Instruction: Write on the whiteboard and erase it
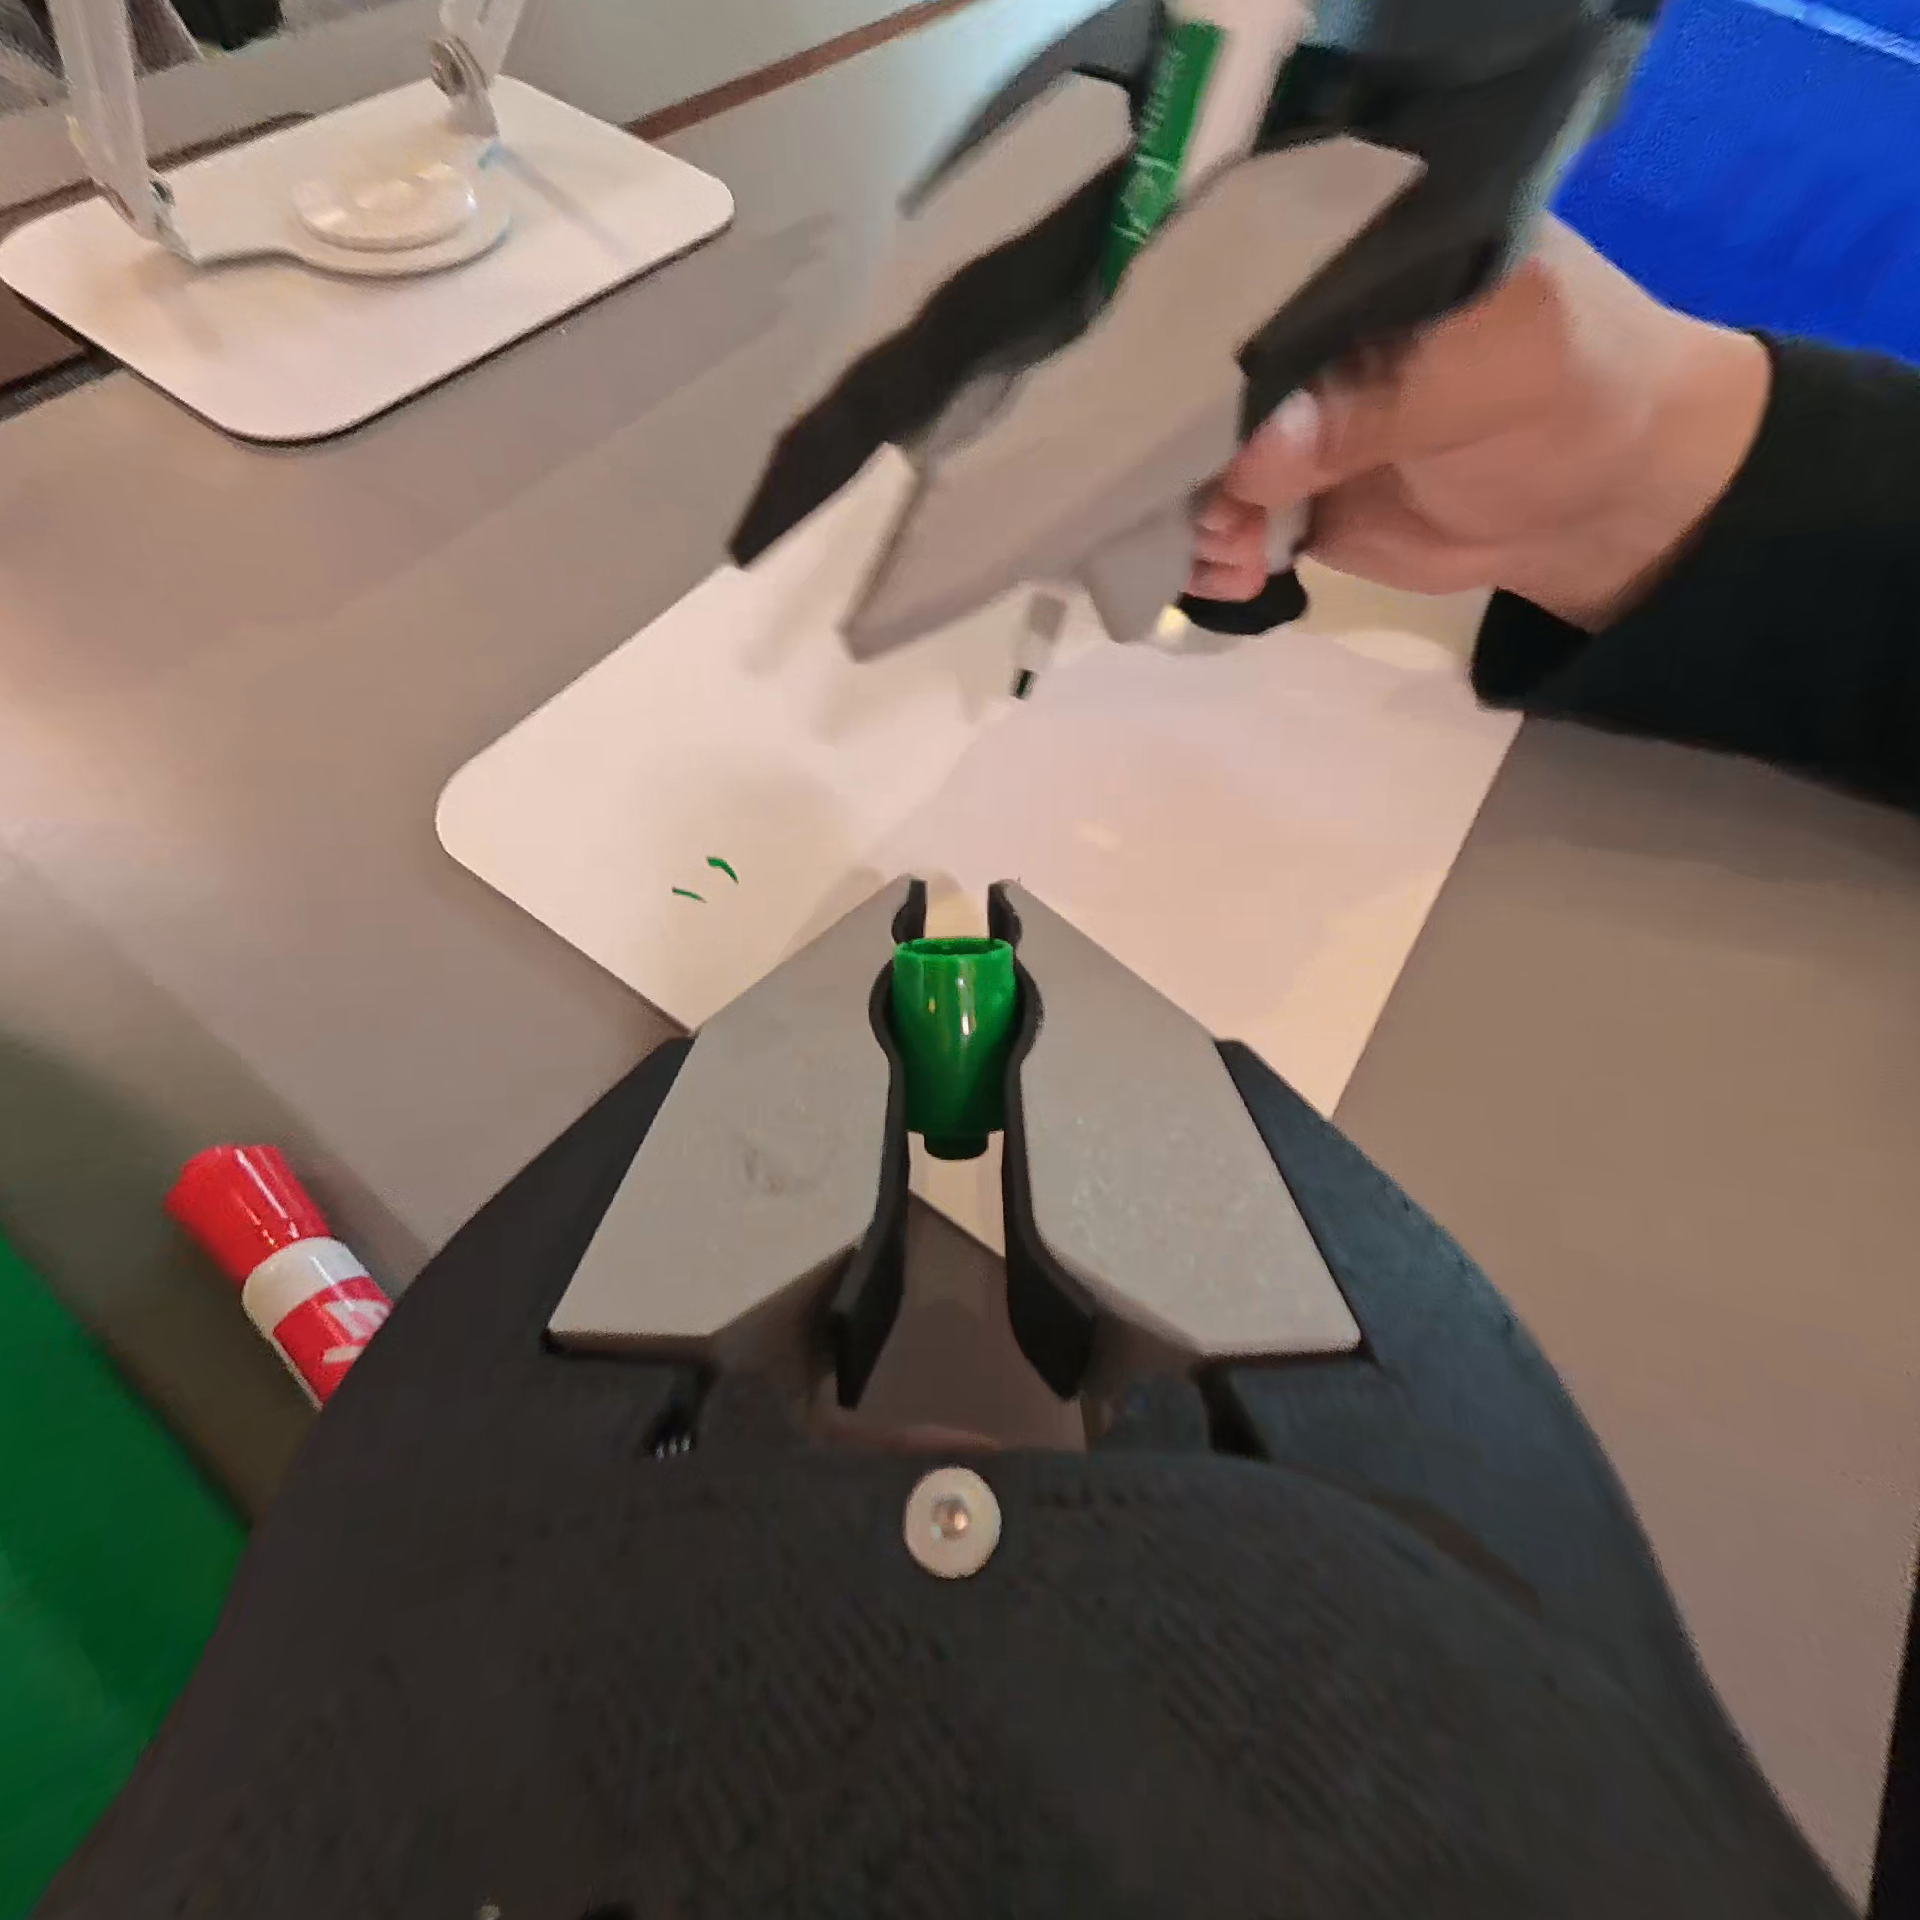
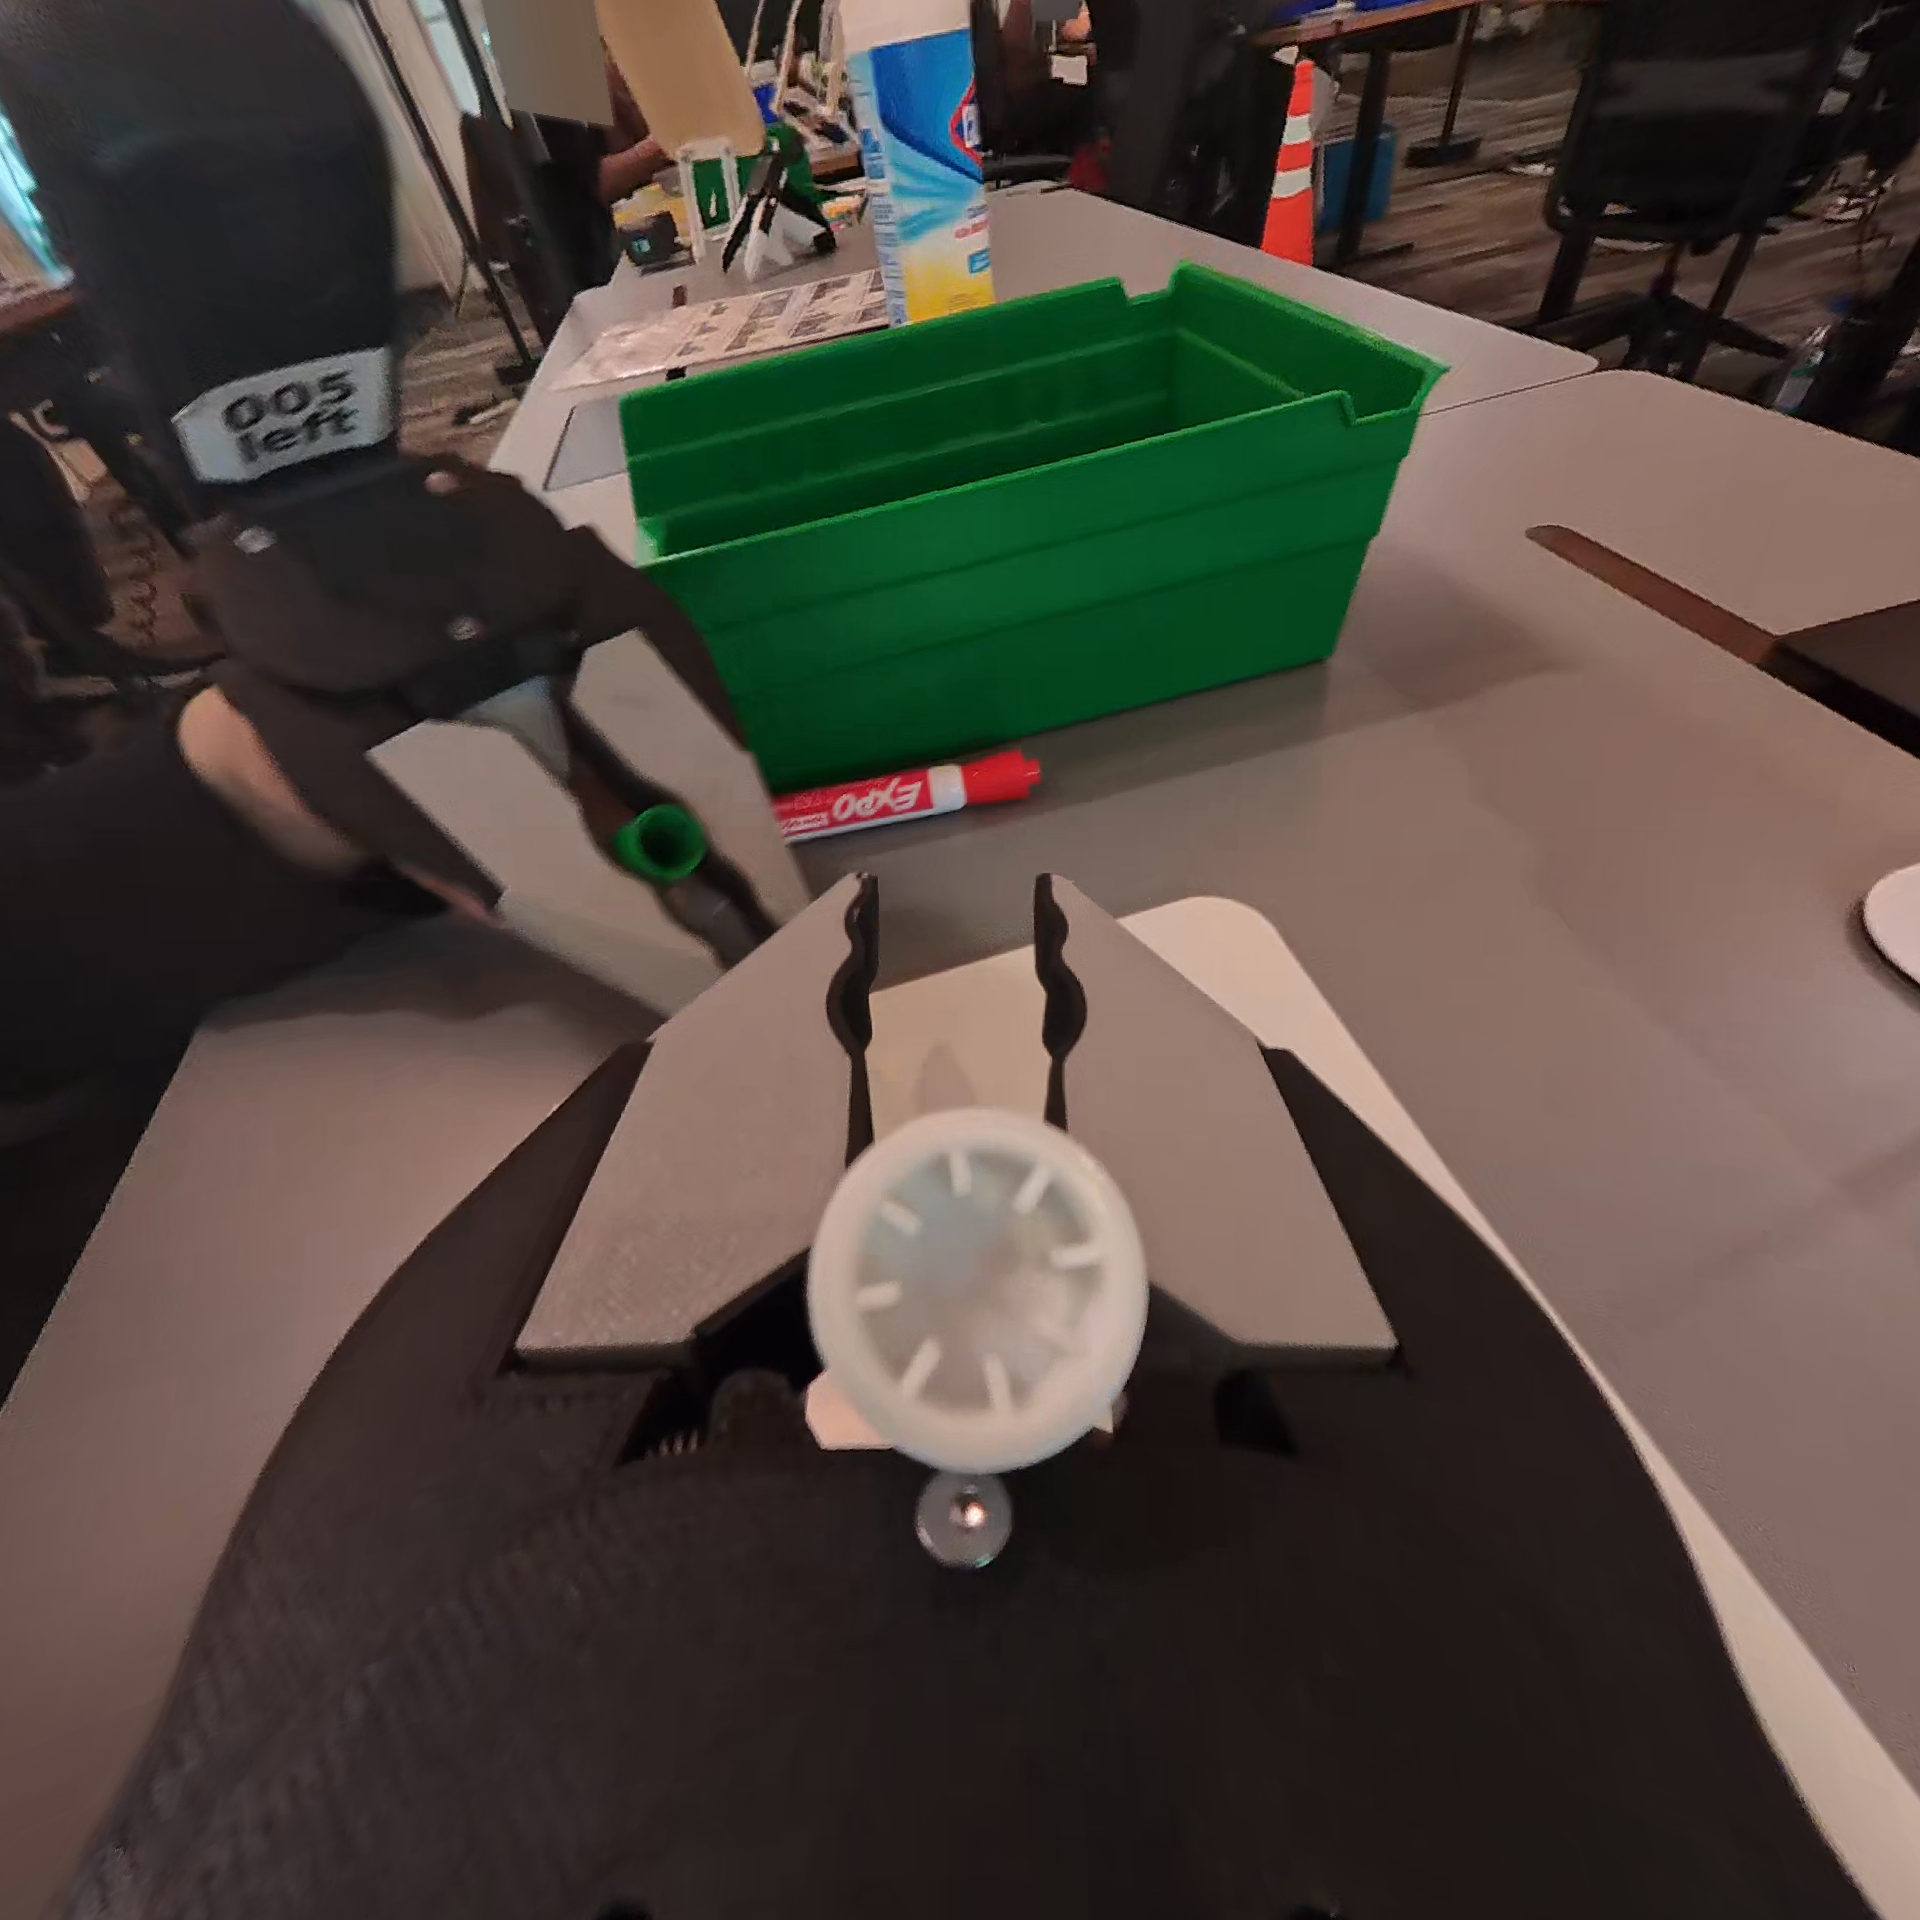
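Left gripper (image 1: 956, 914) fingers clench a green cap (image 1: 951, 1023); right gripper (image 2: 951, 904) fingers grip a green marker (image 1: 1153, 156) above the whiteboard (image 1: 1143, 831); beyond them, a branded red marker (image 2: 904, 798).

Whiteboard (image 1: 1195, 831): glossy, smooth white. Green cap (image 1: 951, 1029): shiny plastic. Fingers (image 1: 769, 1153): matt grey, grainy. Worktop (image 2: 1455, 831): matt grey. Green bin (image 2: 1039, 582): smooth plastic.

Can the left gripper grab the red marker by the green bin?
Probably not right now. The left gripper is shut on the green cap, so it is full. The red marker lies bare on the table beside the green bin, with nothing covering it.
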Motion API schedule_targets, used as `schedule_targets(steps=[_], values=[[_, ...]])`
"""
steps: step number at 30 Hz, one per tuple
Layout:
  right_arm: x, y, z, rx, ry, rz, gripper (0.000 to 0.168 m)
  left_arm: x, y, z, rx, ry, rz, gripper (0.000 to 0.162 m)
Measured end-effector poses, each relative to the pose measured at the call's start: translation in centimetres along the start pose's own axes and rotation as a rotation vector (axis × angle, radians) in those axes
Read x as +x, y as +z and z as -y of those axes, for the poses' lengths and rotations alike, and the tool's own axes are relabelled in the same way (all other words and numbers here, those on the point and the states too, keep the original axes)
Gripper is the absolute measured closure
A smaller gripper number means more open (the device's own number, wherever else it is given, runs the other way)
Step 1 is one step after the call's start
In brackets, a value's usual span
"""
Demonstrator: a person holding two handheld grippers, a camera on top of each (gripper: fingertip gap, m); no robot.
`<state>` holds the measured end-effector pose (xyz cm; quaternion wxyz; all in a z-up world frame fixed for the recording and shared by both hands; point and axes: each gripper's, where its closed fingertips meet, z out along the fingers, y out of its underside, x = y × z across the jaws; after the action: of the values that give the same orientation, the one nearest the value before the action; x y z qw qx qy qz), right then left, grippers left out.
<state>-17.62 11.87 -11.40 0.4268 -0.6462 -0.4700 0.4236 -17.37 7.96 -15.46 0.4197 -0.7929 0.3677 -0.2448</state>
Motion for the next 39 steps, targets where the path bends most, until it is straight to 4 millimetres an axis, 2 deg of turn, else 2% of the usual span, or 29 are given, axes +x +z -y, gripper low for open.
schedule_targets(steps=[3,6,9,13,25,39], values=[[1.1,2.3,0.0,-0.016,0.040,0.033,0.141,0.3,0.2,-1.8,-0.088,0.029,-0.019,0.153],[1.4,4.8,-0.7,-0.076,0.037,0.072,0.141,1.0,0.6,-3.3,-0.155,0.052,-0.050,0.153],[1.3,6.7,-0.8,-0.109,-0.013,0.102,0.141,0.7,0.8,-3.7,-0.177,0.052,-0.039,0.153],[0.9,8.3,-0.8,-0.134,-0.047,0.161,0.141,0.4,1.0,-4.0,-0.185,0.038,-0.034,0.153],[2.1,8.9,-2.3,-0.240,-0.078,0.145,0.140,0.3,1.4,-4.4,-0.197,0.022,-0.035,0.153],[2.6,9.4,-2.1,-0.234,-0.091,0.117,0.141,0.9,1.7,-4.3,-0.193,0.023,-0.056,0.153]])
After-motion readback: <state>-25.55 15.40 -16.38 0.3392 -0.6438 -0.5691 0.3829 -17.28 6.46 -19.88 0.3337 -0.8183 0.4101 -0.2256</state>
